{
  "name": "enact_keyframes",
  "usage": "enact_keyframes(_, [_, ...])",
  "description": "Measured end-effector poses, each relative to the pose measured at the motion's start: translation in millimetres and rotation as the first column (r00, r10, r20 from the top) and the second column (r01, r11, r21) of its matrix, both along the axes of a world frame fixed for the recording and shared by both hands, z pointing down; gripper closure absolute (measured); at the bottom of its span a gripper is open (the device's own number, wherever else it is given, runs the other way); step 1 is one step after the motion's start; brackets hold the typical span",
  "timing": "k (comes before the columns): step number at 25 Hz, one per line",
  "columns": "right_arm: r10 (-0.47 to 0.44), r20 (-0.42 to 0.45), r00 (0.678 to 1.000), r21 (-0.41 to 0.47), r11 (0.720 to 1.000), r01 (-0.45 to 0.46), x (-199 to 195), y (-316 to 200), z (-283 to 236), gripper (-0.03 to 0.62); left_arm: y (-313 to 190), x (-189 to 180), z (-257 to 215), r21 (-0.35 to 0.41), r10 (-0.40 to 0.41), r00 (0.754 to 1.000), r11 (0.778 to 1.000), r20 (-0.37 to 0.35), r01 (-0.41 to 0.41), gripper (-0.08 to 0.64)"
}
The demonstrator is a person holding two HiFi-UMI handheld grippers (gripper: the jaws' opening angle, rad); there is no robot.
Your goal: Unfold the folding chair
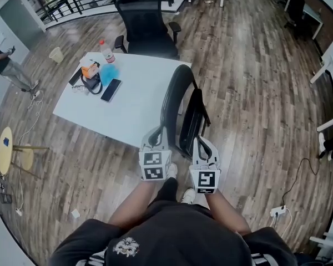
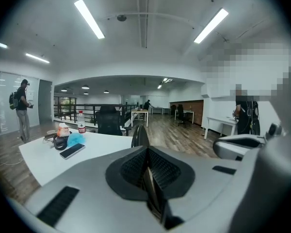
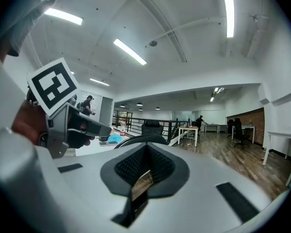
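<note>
The black folding chair [image 1: 180, 110] stands folded flat, leaning against the near right edge of the white table [image 1: 133, 115]. Just before it, above my legs, my left gripper [image 1: 155, 137] and right gripper [image 1: 203, 146] hover side by side, a little apart from the frame. Both are shut with nothing between the pads. In the left gripper view the chair's rounded top [image 2: 139, 136] rises just beyond the closed left gripper [image 2: 148, 171]. In the right gripper view the chair's curved back [image 3: 140, 139] arcs above the closed right gripper [image 3: 142, 174], with the left gripper [image 3: 63, 120] at its left.
On the table lie a phone [image 1: 111, 90], a water bottle [image 1: 107, 51] and small items. A black office chair [image 1: 147, 21] sits behind it. A person [image 1: 5, 65] stands far left by a round side table [image 1: 5, 148]. A power strip [image 1: 277, 210] with cable lies right.
</note>
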State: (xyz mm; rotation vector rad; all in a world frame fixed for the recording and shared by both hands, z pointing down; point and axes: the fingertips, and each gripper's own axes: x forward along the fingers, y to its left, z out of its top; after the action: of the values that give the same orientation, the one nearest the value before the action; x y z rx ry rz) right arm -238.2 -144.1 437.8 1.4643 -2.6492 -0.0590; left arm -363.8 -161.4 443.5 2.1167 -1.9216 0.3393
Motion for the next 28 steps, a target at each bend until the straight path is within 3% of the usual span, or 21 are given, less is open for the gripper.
enact_keyframes(8, [0.063,-0.017,0.998,-0.090,0.994,-0.064,-33.3,-81.7,29.8,0.578,-73.8,-24.2,4.0,-0.093,0.078,0.997,0.993,-0.013,-0.079,0.545])
enact_keyframes(10, [0.085,-0.038,0.996,-0.150,0.985,-0.089,-36.0,-101.8,48.9,0.578,-91.2,-24.0,9.4,-0.134,0.120,0.992,0.983,-0.030,-0.123,0.433])
enact_keyframes(12, [0.101,-0.060,0.993,-0.216,0.970,-0.112,-38.4,-118.6,70.2,0.574,-106.7,-25.6,16.2,-0.171,0.142,0.989,0.974,-0.042,-0.147,0.382])
enact_keyframes(14, [0.116,-0.075,0.990,-0.285,0.949,-0.133,-39.6,-131.2,91.7,0.506,-118.5,-25.6,23.2,-0.202,0.162,0.985,0.964,-0.057,-0.170,0.353])
enact_keyframes(17, [0.125,-0.103,0.987,-0.388,0.909,-0.156,-42.8,-151.5,128.4,0.402,-135.5,-24.1,34.7,-0.254,0.188,0.977,0.944,-0.105,-0.209,0.336])
enact_keyframes(20, [0.115,-0.149,0.982,-0.486,0.857,-0.174,-48.5,-169.8,167.9,0.359,-148.6,-19.9,48.1,-0.311,0.203,0.964,0.917,-0.172,-0.249,0.336])
enact_keyframes(22, [0.101,-0.187,0.977,-0.543,0.819,-0.188,-52.4,-178.6,192.3,0.337,-153.3,-18.5,56.6,-0.340,0.213,0.961,0.903,-0.177,-0.263,0.336])
enact_keyframes(28, [0.098,-0.223,0.970,-0.694,0.683,-0.229,-64.4,-199.9,255.8,0.285,-166.0,-20.6,72.8,-0.368,0.219,0.958,0.889,-0.185,-0.274,0.336])
